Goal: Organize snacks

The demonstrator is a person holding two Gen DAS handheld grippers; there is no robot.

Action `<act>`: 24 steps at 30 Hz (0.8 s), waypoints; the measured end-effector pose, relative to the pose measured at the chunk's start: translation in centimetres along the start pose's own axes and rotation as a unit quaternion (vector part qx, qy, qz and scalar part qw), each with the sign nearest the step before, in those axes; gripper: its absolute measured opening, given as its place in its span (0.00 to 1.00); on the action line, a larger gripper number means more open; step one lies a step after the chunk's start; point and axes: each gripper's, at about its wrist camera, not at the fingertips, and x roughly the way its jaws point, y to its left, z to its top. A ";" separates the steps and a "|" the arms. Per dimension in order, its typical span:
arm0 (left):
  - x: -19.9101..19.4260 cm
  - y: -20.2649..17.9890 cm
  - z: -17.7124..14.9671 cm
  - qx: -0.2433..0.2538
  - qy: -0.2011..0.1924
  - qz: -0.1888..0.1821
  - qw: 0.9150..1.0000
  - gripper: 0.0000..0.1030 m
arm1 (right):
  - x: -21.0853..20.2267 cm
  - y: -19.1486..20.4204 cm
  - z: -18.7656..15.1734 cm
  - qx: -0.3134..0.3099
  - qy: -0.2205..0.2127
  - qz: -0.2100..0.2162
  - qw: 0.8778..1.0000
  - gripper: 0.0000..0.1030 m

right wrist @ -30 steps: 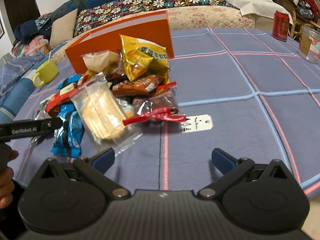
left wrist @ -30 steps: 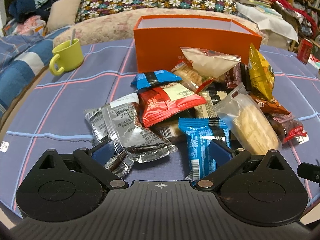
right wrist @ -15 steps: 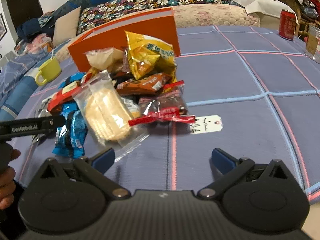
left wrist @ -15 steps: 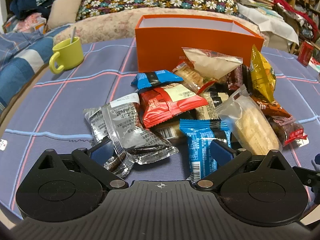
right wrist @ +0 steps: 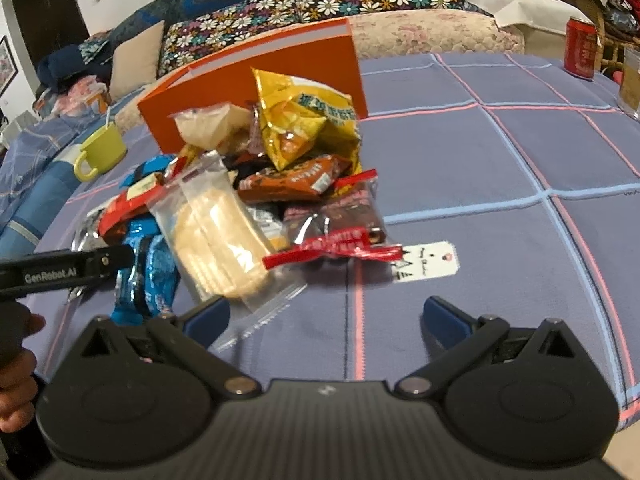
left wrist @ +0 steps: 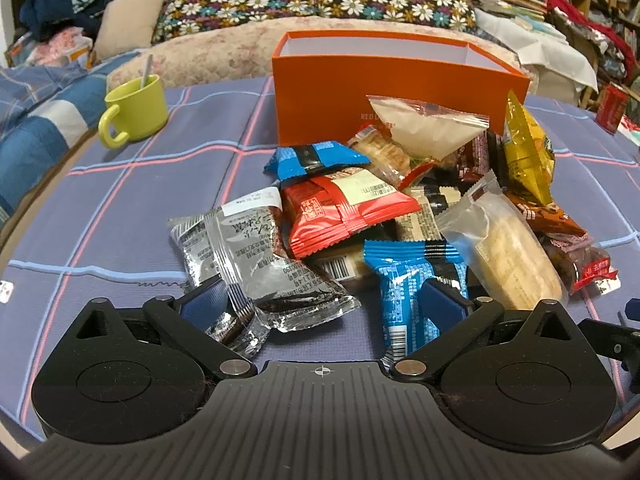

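A heap of snack packets lies on the blue checked tablecloth in front of an open orange box (left wrist: 396, 76), also in the right wrist view (right wrist: 256, 80). My left gripper (left wrist: 322, 306) is open; a silver packet (left wrist: 256, 264) and a blue packet (left wrist: 408, 292) lie between its fingers. A red packet (left wrist: 340, 208), a clear cracker packet (left wrist: 512, 256) and a yellow bag (left wrist: 528, 152) lie beyond. My right gripper (right wrist: 326, 316) is open and empty, its left finger by the clear cracker packet (right wrist: 216, 248). A red-ended dark packet (right wrist: 340, 236) lies ahead.
A green mug (left wrist: 136, 108) with a spoon stands at the left. A red can (right wrist: 580, 48) and a glass jar (right wrist: 630, 80) stand at the far right. A white tag (right wrist: 428, 262) lies on the cloth. A sofa with cushions is behind the table.
Both grippers have edged slightly closer to the heap. Both stay open and the packets have not moved.
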 end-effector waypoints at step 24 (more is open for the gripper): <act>-1.5 1.1 0.3 -0.024 -0.008 -0.021 0.999 0.77 | 0.2 1.7 0.6 -0.022 -0.007 0.009 1.000 1.00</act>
